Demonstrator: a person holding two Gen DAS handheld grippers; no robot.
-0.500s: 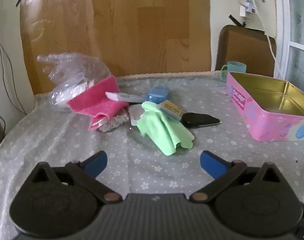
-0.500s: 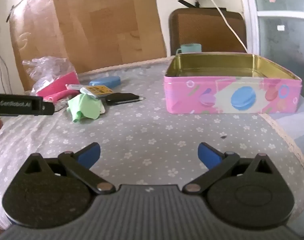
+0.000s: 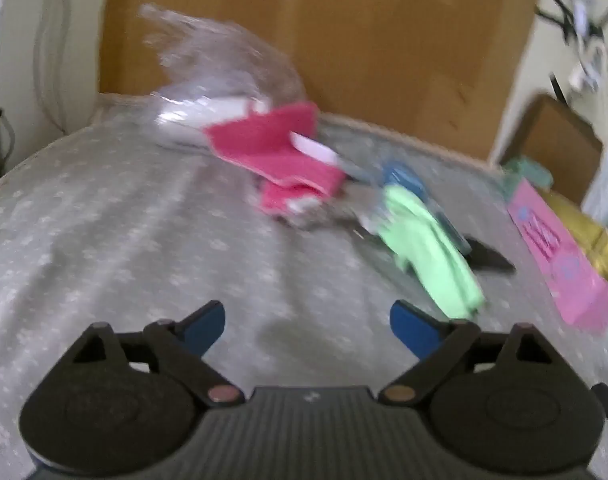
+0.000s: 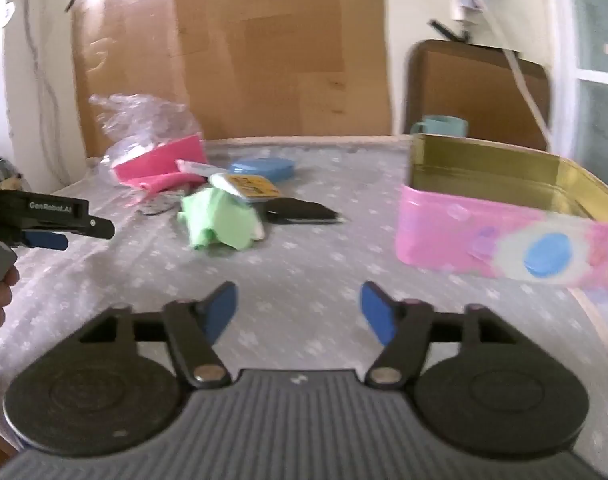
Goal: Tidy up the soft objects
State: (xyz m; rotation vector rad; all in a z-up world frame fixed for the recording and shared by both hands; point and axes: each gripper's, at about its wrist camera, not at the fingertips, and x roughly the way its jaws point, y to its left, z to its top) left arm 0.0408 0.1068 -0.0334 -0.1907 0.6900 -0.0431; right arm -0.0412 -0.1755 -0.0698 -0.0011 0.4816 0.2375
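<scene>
A green cloth (image 3: 428, 248) lies crumpled mid-table; it also shows in the right wrist view (image 4: 220, 220). A pink cloth (image 3: 280, 156) lies behind it, by a clear plastic bag (image 3: 224, 68); the pink cloth shows in the right wrist view (image 4: 160, 166) too. An open pink tin (image 4: 504, 224) with a gold inside stands at the right, also in the left wrist view (image 3: 560, 256). My left gripper (image 3: 307, 322) is open and empty, low over the cloth-covered table, short of the green cloth. My right gripper (image 4: 299, 306) is open and empty, between the green cloth and the tin.
A blue case (image 4: 262, 168), a yellow packet (image 4: 252, 188), a white tube (image 4: 196, 168) and a black flat object (image 4: 300, 210) lie among the cloths. A teal cup (image 4: 440, 126) stands behind the tin. A wooden board (image 4: 264, 48) leans at the back.
The left view has swung left and moved closer to the cloths, with motion blur. The right gripper has turned left and its jaws have narrowed a little. Nothing was grasped.
</scene>
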